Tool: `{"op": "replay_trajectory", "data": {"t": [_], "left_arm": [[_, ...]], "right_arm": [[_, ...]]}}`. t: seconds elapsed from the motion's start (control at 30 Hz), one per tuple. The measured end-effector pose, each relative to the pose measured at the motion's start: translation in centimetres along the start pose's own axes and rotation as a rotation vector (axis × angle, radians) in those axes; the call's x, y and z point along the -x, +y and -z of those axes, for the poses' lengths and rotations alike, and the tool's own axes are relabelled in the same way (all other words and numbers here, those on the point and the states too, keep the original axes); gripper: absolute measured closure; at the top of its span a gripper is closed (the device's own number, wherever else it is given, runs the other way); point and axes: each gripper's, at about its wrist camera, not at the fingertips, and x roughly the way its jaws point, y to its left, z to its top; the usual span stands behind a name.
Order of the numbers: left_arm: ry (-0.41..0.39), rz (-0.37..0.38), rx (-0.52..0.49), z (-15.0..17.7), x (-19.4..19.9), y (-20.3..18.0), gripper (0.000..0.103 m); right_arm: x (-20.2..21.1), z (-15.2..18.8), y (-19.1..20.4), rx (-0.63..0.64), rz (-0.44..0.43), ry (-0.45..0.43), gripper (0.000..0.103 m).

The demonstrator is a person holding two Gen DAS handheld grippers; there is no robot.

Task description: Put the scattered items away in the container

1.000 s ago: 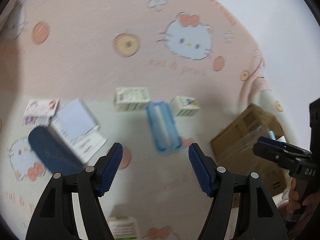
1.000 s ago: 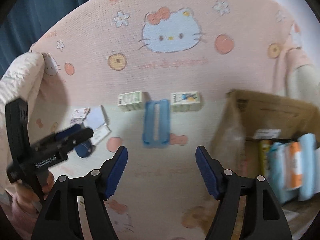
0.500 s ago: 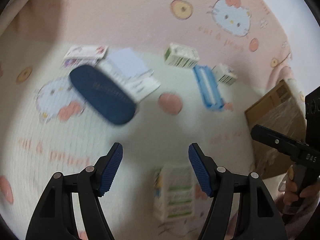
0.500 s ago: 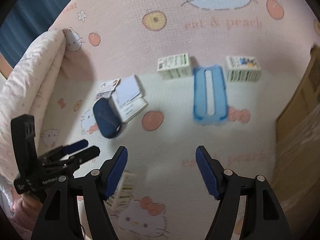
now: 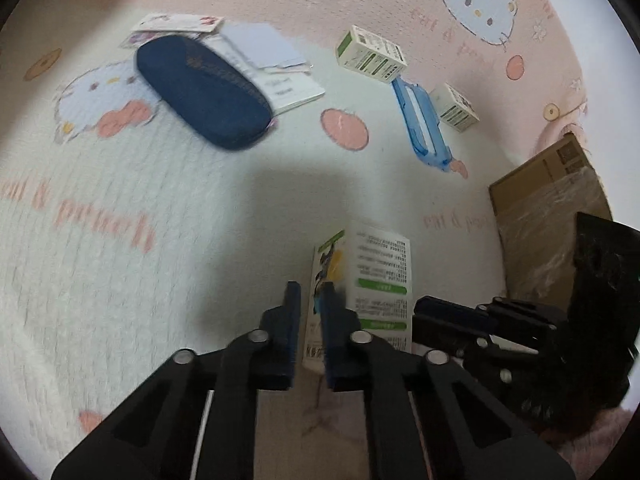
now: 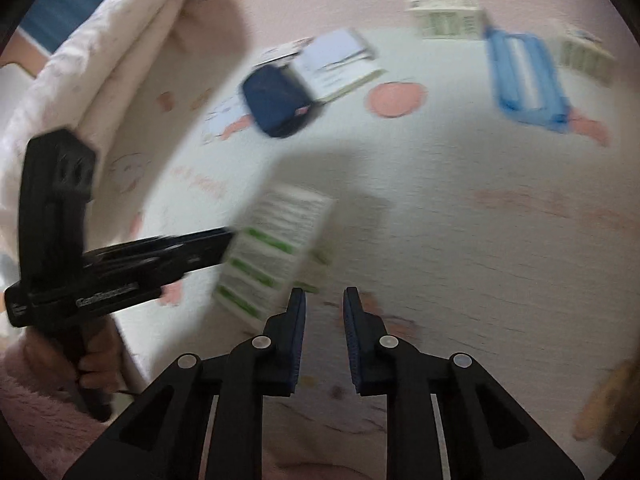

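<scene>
We see our left gripper (image 5: 310, 292) closed on air beside the green-and-white carton (image 5: 376, 280), which lies on the bedspread (image 5: 140, 280); lifting now leaves it behind. Our right gripper (image 6: 325, 304), closing on nothing, could nudge it away from the cardboard box (image 5: 548, 216).

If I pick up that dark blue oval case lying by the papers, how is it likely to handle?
The dark blue case keeps a firm, rounded shape, so it probably stays stiff rather than flopping. Its curved top may let narrow pads slip, so gripping across the short width seems safer. It overlaps the papers, which might shift as it lifts.
</scene>
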Motion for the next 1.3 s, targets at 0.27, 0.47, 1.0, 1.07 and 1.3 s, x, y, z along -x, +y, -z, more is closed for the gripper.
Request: {"op": "replay_trajectory", "data": {"t": [0.27,0.47,1.0,1.07,1.3], "left_arm": [[-0.052,0.12,0.046,-6.2,-4.7,-2.4,0.103],[-0.029,0.205,-0.053,-9.1,-7.6,-6.6,0.103],[-0.153,0.001,0.0,-14.5,-2.1,-1.5,0.043],[-0.147,-0.009,0.001,-15.3,-2.5,-1.2,0.043],[-0.114,-0.056,0.134,-18.1,-4.1,3.0,0.043]], "right_arm": [[0.6,-5.2,-4.1,-0.037,0.16,-0.118,0.087],[2.3,-9.3,-9.4,-0.137,0.266,-0.177,0.087],[0.7,-14.7,-5.9,-0.057,0.042,-0.22,0.058],[-0.7,-15.5,-6.8,-0.134,-0.037,-0.204,0.054],[-4.2,-18.4,-8.1,-0.259,-0.158,-0.163,0.052]]}}
